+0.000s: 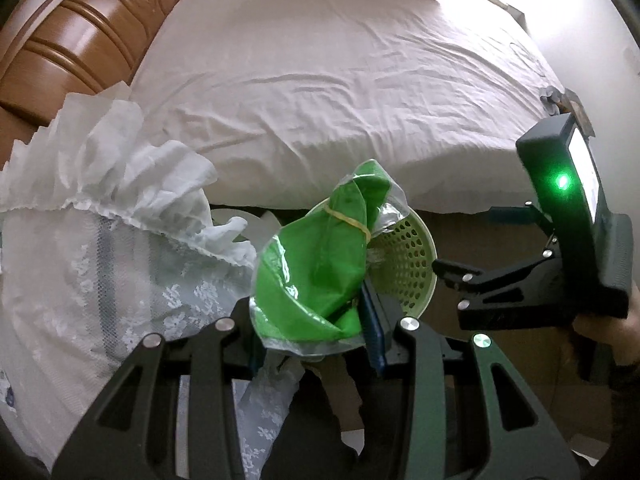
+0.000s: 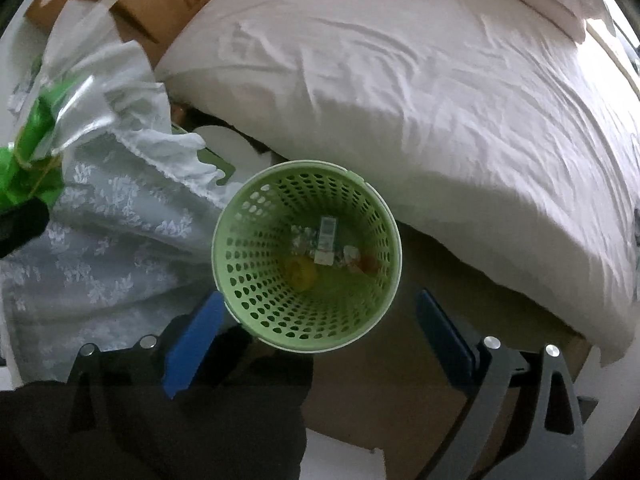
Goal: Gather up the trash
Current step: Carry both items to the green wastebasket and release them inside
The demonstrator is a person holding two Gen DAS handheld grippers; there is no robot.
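Note:
My left gripper (image 1: 312, 340) is shut on a green bag (image 1: 320, 268) wrapped in clear film with a rubber band around it. The bag hangs just left of and above a pale green perforated basket (image 1: 408, 264). In the right wrist view the basket (image 2: 248, 280) stands on the floor beside the bed, seen from straight above. Wrappers (image 2: 326, 240) and a yellow piece (image 2: 300, 272) lie at its bottom. My right gripper (image 2: 318, 340) is open over the basket's near rim, with nothing between its blue pads (image 2: 192, 344). The green bag (image 2: 32, 168) shows at the left edge.
A bed with a rumpled white sheet (image 1: 340, 80) fills the far side, with a brown headboard (image 1: 68, 40) at the left. A frilled lace cloth (image 2: 112, 232) drapes over furniture left of the basket. A hand (image 1: 600, 332) holds the right gripper's housing (image 1: 568, 184).

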